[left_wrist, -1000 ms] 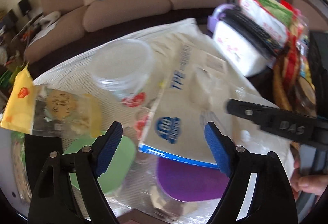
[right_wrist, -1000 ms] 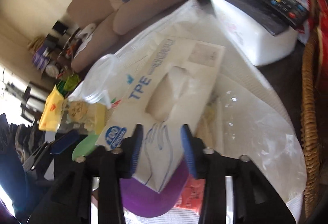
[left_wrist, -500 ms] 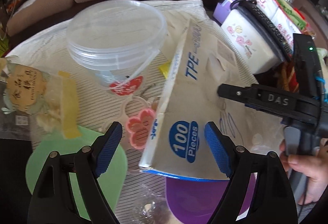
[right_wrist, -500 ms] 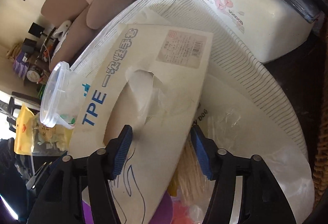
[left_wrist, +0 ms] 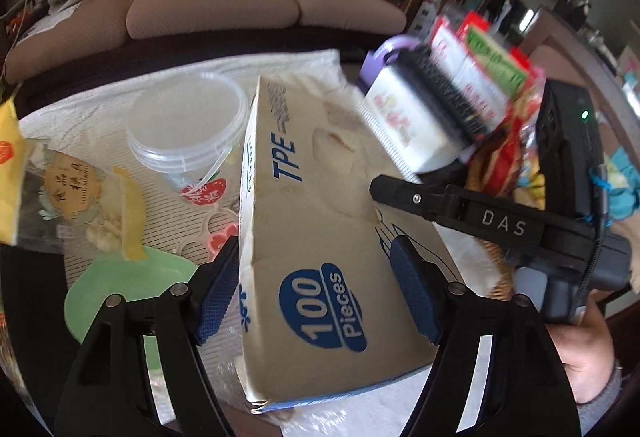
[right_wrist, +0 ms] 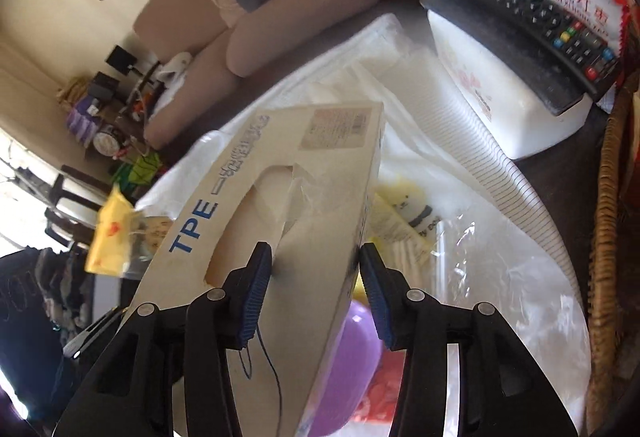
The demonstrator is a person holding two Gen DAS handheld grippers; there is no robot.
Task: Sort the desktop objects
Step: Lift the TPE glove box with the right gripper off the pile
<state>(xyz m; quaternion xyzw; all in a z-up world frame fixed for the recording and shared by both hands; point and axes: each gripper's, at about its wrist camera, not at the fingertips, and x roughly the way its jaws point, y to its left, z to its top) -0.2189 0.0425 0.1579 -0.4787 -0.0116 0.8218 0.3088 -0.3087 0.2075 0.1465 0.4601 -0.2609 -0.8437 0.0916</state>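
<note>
A beige cardboard box of TPE gloves (left_wrist: 320, 237) is tilted up on its long edge above the table. My left gripper (left_wrist: 316, 297) has closed on the box's near end, one pad on each face. My right gripper (right_wrist: 316, 289) clamps the box's upper long edge (right_wrist: 320, 197) near the torn dispensing slot; its finger (left_wrist: 416, 199) lies across the box in the left wrist view.
A clear plastic tub (left_wrist: 188, 125), snack bag (left_wrist: 76, 193), green lid (left_wrist: 132, 289) and pink scissors (left_wrist: 218, 237) lie left. A purple disc (right_wrist: 352, 357), plastic bags (right_wrist: 500, 277), white tissue pack with remote control (right_wrist: 520, 13) and wicker basket (right_wrist: 608, 237) sit right.
The box went from lying flat to standing tilted on edge. Both grippers closed onto it, the right lifting its far side, the left closing on the near end.
</note>
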